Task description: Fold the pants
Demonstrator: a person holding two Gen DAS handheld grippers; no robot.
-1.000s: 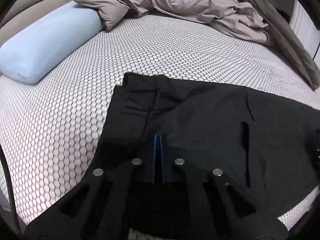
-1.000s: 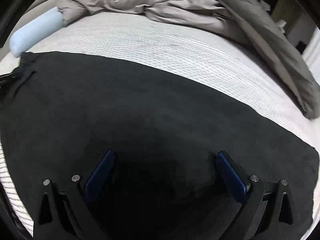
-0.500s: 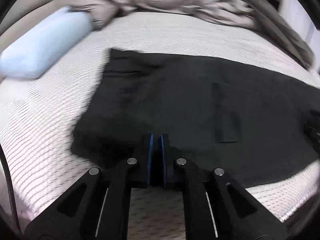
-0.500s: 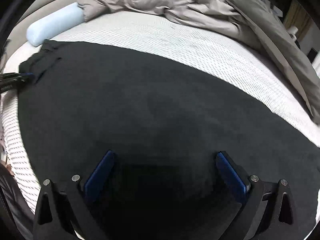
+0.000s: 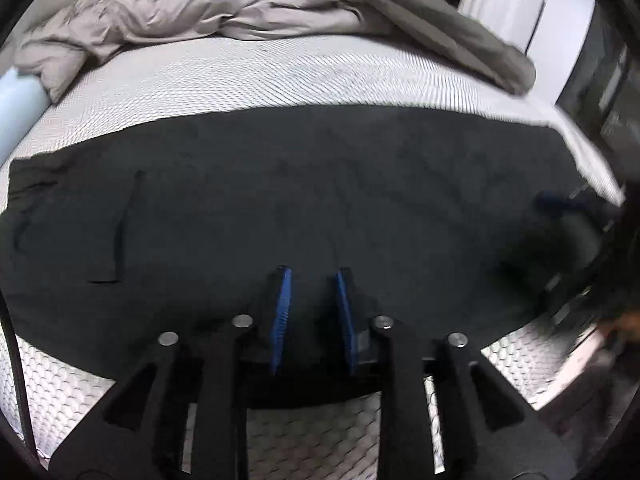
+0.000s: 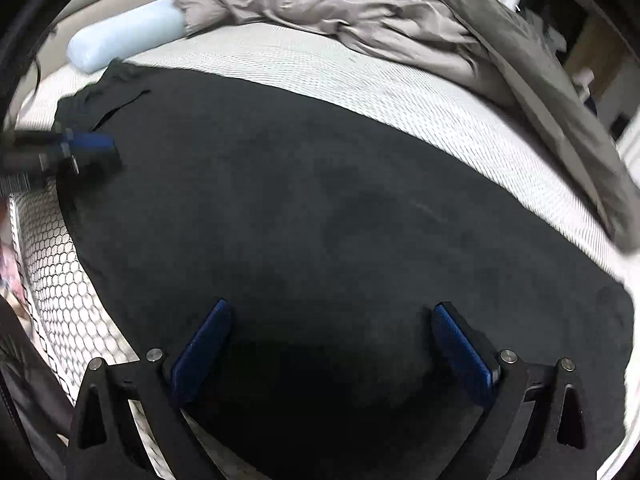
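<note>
Your left hand-held gripper [image 5: 311,280]: jaws opening, narrow gap, nothing pinched, over the pants' near edge | your right hand-held gripper [image 6: 330,312]: jaws wide apart, empty, above the cloth | pants [image 5: 320,200]: flat across the bed [image 5: 280,76] | duvet [image 5: 224,12] and pillow [image 6: 124,36] beyond
</note>
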